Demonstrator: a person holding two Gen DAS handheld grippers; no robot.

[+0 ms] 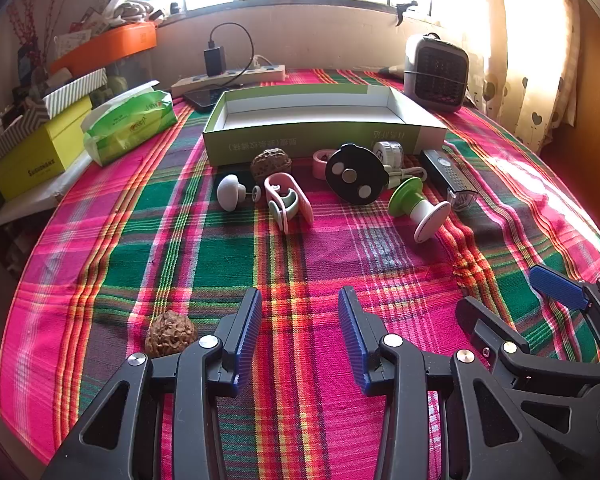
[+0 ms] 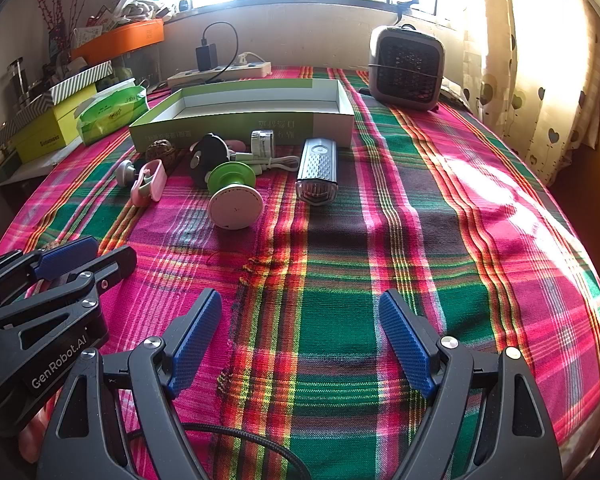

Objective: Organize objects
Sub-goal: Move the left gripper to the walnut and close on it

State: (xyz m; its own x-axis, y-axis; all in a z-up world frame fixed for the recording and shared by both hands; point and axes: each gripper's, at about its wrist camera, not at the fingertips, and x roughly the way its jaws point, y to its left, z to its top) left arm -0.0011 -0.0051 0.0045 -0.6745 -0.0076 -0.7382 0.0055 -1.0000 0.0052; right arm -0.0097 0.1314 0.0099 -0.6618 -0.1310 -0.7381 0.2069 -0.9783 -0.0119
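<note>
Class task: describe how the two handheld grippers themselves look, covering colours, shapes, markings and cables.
Both the left gripper and the right gripper have matte black plastic frames with triangular cut-outs and round silver pivot pins. Their fingers carry ribbed blue pads. White "GenRobot.AI" lettering shows on the left gripper's body in the right wrist view. A black braided cable curves beneath the right gripper.

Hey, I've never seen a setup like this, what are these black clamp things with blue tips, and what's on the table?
They are two hand-held grippers, each carrying a wide-angle camera looking along its fingers. One picture comes from the left gripper, the other from the right gripper. Both are open and hold nothing. On the pink and green plaid tablecloth lie small items in front of an empty, shallow green cardboard box: a black round disc, a green and white spool-shaped holder, a black bike light, and a brown wrinkled walnut beside the left gripper.
</note>
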